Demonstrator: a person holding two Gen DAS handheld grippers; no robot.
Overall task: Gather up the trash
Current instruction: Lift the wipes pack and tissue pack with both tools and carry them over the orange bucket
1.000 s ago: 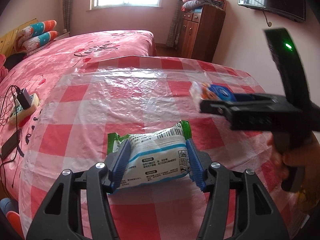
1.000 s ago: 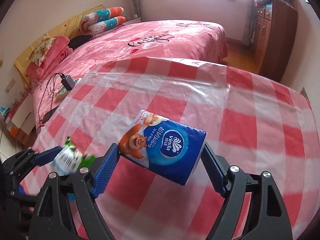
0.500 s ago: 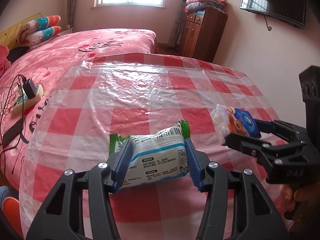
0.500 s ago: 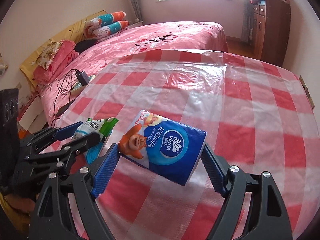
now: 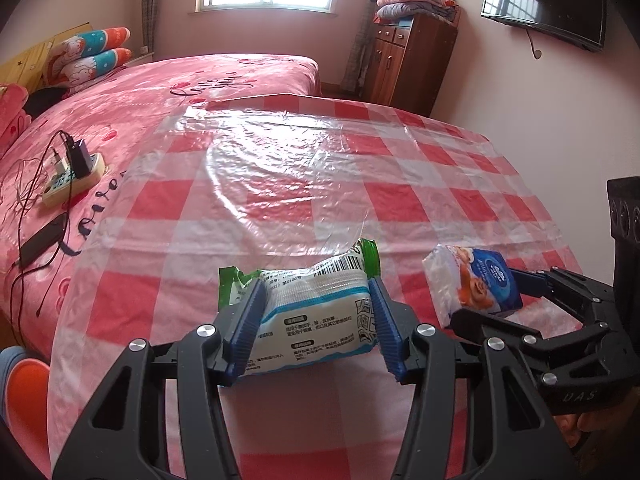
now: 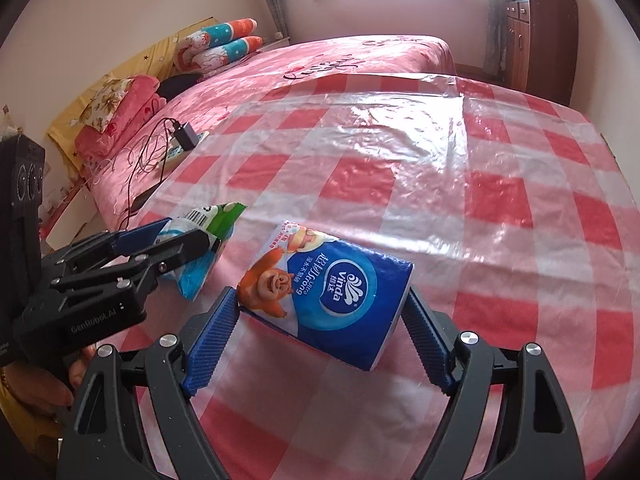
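My left gripper [image 5: 316, 320] is shut on a white, blue and green wet-wipe packet [image 5: 308, 312] and holds it above the near end of the red-checked table [image 5: 280, 184]. My right gripper [image 6: 320, 324] is shut on a blue Vinda tissue pack [image 6: 332, 284] with a cartoon animal on it, also held above the table. In the left wrist view the right gripper [image 5: 500, 300] and its tissue pack [image 5: 472, 284] sit close to the right. In the right wrist view the left gripper [image 6: 176, 236] and its packet [image 6: 208, 220] sit close to the left.
A clear plastic sheet [image 5: 304, 160] covers the table. A pink bed [image 5: 224, 76] lies beyond, with a power strip and charger [image 5: 72, 168], cables and a phone [image 5: 42, 244] on its left part. A wooden cabinet [image 5: 408, 60] stands at the back right.
Both grippers have pulled back toward the near end of the table and come side by side, each still holding its packet. The right gripper has dropped lower in the left wrist view.
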